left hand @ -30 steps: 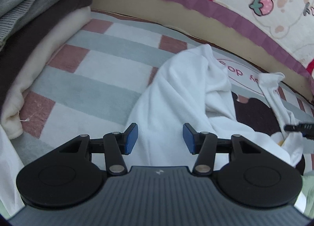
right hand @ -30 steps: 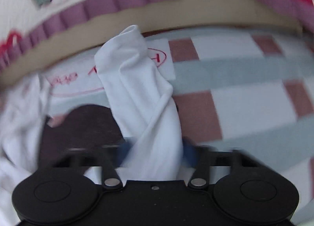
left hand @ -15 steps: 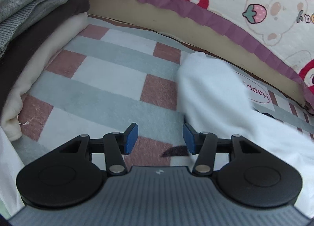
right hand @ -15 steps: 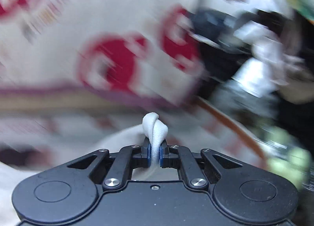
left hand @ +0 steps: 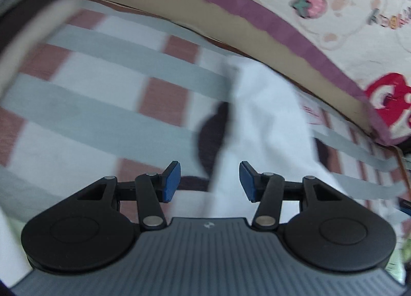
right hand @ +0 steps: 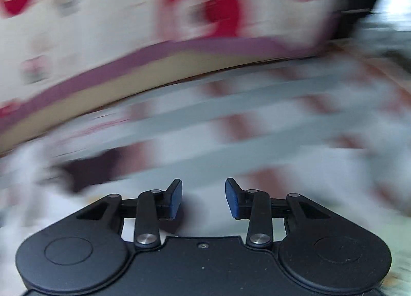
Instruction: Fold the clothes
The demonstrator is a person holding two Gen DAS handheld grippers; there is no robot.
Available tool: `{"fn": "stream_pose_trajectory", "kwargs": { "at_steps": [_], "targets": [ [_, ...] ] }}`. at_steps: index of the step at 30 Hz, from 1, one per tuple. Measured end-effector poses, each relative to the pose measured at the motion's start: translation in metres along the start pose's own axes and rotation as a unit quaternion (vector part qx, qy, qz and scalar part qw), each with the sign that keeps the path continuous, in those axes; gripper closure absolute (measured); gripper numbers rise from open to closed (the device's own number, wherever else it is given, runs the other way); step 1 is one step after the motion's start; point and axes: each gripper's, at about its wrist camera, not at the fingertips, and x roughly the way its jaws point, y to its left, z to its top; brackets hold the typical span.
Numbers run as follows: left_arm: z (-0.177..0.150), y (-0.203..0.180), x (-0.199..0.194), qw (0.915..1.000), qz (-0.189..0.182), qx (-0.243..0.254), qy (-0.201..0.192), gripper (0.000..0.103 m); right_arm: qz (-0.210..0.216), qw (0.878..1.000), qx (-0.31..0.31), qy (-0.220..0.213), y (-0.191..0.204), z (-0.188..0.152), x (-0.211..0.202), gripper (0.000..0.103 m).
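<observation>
Light: soft, even and bright, with no glare.
Shadows: faint, beneath the white garment (left hand: 267, 121).
Left wrist view: moderately motion-blurred; the left gripper (left hand: 209, 180) stayed sharp.
Right wrist view: heavily streaked; only the right gripper (right hand: 203, 198) was crisp.
Edges: fisheye bending curved the far purple trim (left hand: 257, 10).

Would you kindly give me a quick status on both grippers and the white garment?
Left gripper open, empty. Right gripper jaws just opened, nothing between them. White garment lying on the checked blanket, partly folded over. Nothing in the way.
</observation>
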Motion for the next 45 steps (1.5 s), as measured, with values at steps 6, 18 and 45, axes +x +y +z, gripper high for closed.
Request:
{"fn": "stream_pose_trajectory", "kwargs": {
  "at_steps": [6, 18, 45],
  "targets": [
    [0.010, -0.069, 0.046, 0.9932, -0.014, 0.106, 0.046, 0.041, 0.138, 0.971, -0.168, 0.095, 0.118, 0.015, 0.077, 0.055],
    [0.009, -0.017, -0.001, 0.9893, 0.077, 0.093, -0.082, 0.103, 0.147, 0.949, -0.244, 0.137, 0.172, -0.006, 0.120, 0.046],
    [-0.004, 0.042, -0.030, 0.9949, 0.084, -0.018, -0.053, 0.082, 0.167, 0.974, -0.103, 0.112, 0.181, 0.010, 0.161, 0.044]
  ]
}}
